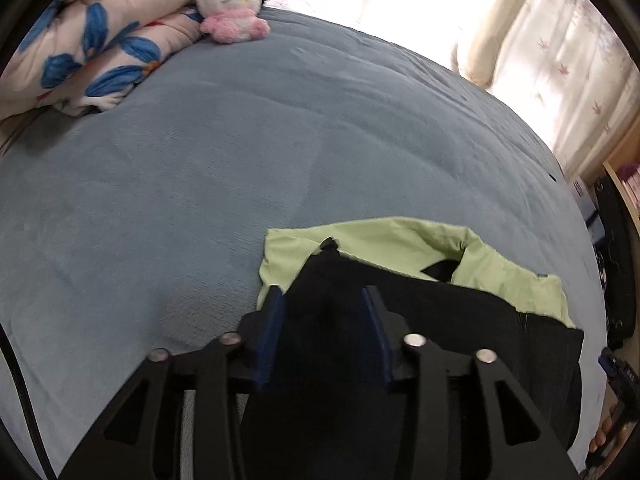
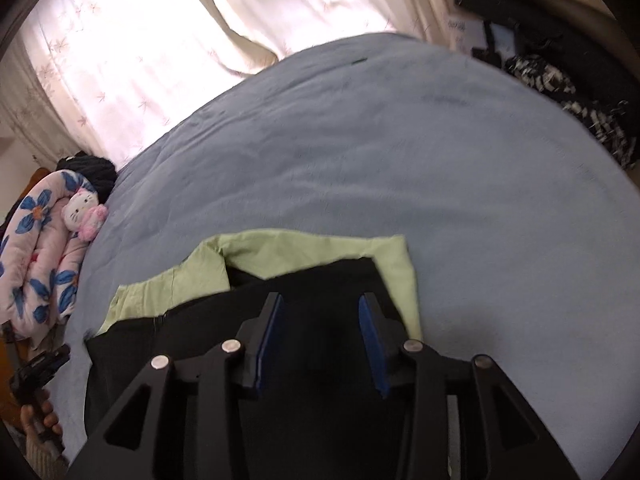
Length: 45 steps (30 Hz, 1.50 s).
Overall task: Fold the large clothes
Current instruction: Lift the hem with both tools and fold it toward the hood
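One blue-grey bed cover [image 1: 240, 184] fills most of both views, bare from the garment outward to its far edge against the lit curtains [image 2: 132, 40]. Black garment with light green lining [image 1: 440, 292] lies at the near side of the bed, its green edge turned toward the far side, bare cover beyond it and to either side. Folded floral quilt [image 1: 92, 44] sits at the far left corner, a pink-and-white plush cat [image 1: 230, 8] touching it. Left gripper [image 1: 326, 320] stands with fingers parted over black cloth, clamping nothing. Right gripper [image 2: 322, 324] likewise, fingers spread over black fabric near the garment's right edge.
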{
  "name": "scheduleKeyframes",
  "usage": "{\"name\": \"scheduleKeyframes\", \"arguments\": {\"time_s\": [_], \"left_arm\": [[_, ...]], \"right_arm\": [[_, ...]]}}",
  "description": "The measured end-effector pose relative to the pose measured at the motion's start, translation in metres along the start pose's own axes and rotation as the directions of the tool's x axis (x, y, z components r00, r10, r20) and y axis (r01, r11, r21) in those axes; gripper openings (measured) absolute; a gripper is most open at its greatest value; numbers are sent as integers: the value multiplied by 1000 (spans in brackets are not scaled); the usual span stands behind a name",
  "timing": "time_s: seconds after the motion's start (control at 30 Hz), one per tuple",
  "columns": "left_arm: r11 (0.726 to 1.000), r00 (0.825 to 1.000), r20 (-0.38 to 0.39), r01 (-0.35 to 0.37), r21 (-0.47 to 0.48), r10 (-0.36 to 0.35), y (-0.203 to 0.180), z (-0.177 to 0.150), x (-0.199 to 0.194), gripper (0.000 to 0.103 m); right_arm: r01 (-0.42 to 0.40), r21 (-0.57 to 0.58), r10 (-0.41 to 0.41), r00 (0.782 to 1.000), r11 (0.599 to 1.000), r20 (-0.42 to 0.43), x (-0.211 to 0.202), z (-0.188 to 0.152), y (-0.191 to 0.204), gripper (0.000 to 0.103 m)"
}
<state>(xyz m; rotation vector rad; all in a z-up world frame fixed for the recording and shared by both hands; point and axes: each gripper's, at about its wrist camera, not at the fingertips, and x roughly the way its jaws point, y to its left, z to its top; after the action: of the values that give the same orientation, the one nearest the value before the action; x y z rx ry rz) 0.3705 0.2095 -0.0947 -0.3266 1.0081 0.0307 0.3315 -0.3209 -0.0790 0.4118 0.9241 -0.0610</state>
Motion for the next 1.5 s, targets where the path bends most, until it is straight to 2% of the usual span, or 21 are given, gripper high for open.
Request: {"name": "scheduleKeyframes", "arguments": {"time_s": [0.17, 0.3, 0.47, 0.63, 0.77, 0.93, 1.07, 1.1, 1.17, 1.2, 1.23, 1.3, 1.4, 1.5], "left_arm": [[995, 997, -19, 77, 64, -76, 3, -11, 11, 46], [981, 991, -50, 131, 142, -125, 4, -17, 17, 47], [965, 996, -60, 81, 248, -68, 2, -17, 28, 47], [958, 997, -80, 35, 286, -12, 2, -9, 48, 47], [955, 995, -98, 57, 290, -30, 2, -3, 61, 48], [953, 992, -117, 82, 293, -49, -2, 3, 75, 54], [944, 993, -113, 77, 320, -43, -8, 2, 81, 55], [944, 994, -103, 70, 324, -39, -9, 1, 80, 55], [940, 997, -75, 38, 339, -13, -12, -3, 78, 40], [936, 998, -58, 10, 353, 12, -16, -5, 77, 27], [931, 999, -43, -10, 365, 27, -18, -8, 76, 22], [920, 998, 8, -60, 387, 62, -25, -16, 68, 13], [909, 989, 78, -145, 391, 124, -34, -27, 54, 10], [911, 978, 156, -188, 366, 139, -37, -32, 28, 10]], "right_arm": [[-10, -6, 9, 999, 1000, -37, 15, -3, -15, 47], [11, -52, -15, 998, 999, -63, 30, -2, -19, 53], [32, -131, -44, 995, 991, -91, 48, 3, -18, 54], [29, -196, -55, 990, 980, -129, 70, 6, -15, 57], [20, -217, -46, 992, 976, -117, 73, 8, -16, 58], [-2, -230, -28, 992, 973, -125, 78, 14, -18, 61], [-27, -243, -5, 992, 970, -130, 85, 17, -13, 61], [-33, -248, 1, 992, 968, -129, 86, 16, -12, 61], [-24, -273, -12, 991, 962, -130, 90, 14, -6, 61], [6, -299, -43, 992, 954, -117, 92, 11, -2, 55], [39, -327, -76, 992, 944, -102, 93, 8, 2, 38], [65, -343, -97, 992, 937, -76, 89, 4, 6, 21], [83, -334, -92, 996, 939, -11, 70, -3, 7, 12], [124, -361, -110, 992, 924, 60, 47, -13, 13, 8]]}}
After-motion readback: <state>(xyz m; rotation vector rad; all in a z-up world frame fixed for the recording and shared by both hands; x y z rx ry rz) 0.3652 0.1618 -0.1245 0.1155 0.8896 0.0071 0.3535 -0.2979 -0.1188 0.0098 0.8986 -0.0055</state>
